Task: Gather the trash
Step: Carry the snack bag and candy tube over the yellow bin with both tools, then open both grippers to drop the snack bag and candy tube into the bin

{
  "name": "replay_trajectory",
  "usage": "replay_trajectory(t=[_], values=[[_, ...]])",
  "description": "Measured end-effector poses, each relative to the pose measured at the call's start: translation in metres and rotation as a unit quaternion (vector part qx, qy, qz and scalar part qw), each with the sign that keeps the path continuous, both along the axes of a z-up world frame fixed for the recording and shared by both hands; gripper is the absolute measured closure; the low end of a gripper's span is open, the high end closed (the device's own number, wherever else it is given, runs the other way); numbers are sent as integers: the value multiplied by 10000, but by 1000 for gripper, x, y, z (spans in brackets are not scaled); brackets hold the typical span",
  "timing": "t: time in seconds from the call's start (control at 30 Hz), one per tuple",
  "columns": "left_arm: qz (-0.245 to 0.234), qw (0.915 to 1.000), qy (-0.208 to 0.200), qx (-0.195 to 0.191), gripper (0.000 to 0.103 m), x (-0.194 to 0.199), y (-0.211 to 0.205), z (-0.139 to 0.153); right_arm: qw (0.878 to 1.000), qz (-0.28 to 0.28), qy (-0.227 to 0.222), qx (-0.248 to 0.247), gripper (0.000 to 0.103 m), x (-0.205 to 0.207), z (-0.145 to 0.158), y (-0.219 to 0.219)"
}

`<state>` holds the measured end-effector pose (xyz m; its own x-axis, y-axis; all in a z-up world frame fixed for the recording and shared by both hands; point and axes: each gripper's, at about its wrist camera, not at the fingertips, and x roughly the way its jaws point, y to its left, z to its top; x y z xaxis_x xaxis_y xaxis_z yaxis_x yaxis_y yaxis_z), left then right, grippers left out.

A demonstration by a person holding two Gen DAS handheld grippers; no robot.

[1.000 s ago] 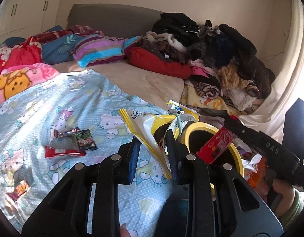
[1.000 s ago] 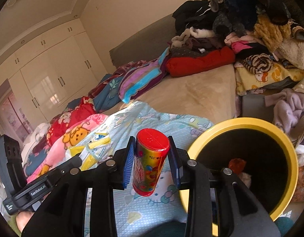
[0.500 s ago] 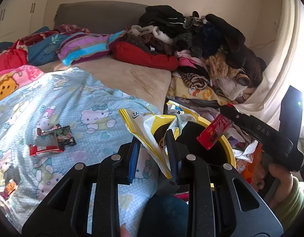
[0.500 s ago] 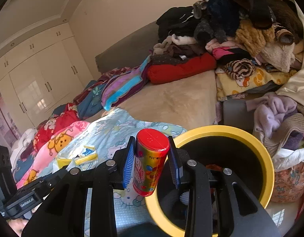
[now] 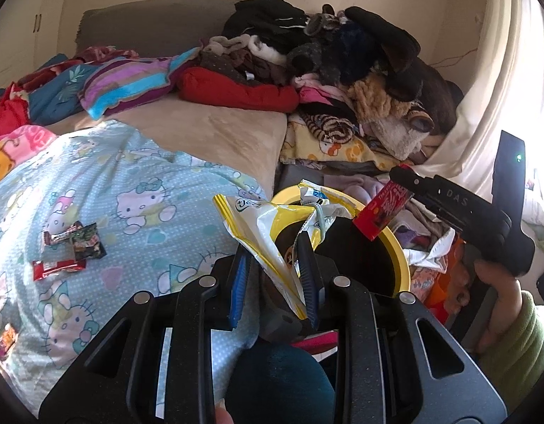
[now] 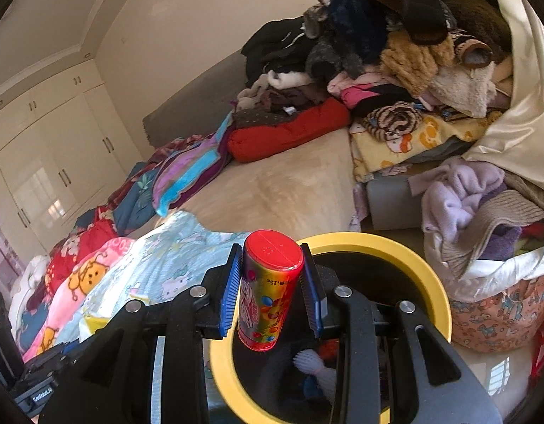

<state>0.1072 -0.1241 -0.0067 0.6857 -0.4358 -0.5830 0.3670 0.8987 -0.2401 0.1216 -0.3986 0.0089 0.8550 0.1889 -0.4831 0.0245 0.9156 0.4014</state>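
Though unseen from the right wrist, wrappers (image 5: 69, 249) on bedsheet (image 5: 137, 190).

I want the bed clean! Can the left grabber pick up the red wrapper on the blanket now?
Probably not yet. The left gripper is shut on a yellow bag, so the red wrapper, though uncovered on the blanket, must wait.

yellow-rimmed bin (image 6: 427, 268) — red-capped multicoloured tube (image 6: 268, 289) — yellow-white wrapper (image 5: 268, 226) — pale blue cartoon-cat sheet (image 5: 130, 190)

Both wrist views close above shared yellow bin (image 5: 401, 258) (image 6: 438, 282), bedward.
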Motion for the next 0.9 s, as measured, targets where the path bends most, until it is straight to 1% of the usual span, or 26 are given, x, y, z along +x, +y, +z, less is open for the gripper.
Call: replay_trajectory(t=[0.43,0.9], values=[[-253,9995,73,144,83,-1,-25,-8,9993,-329,177,-59,72,2,-15,-25],[-561,9976,231,330,83,4,-53,-26,9973,-620,395,-3,72,4,-33,-46]])
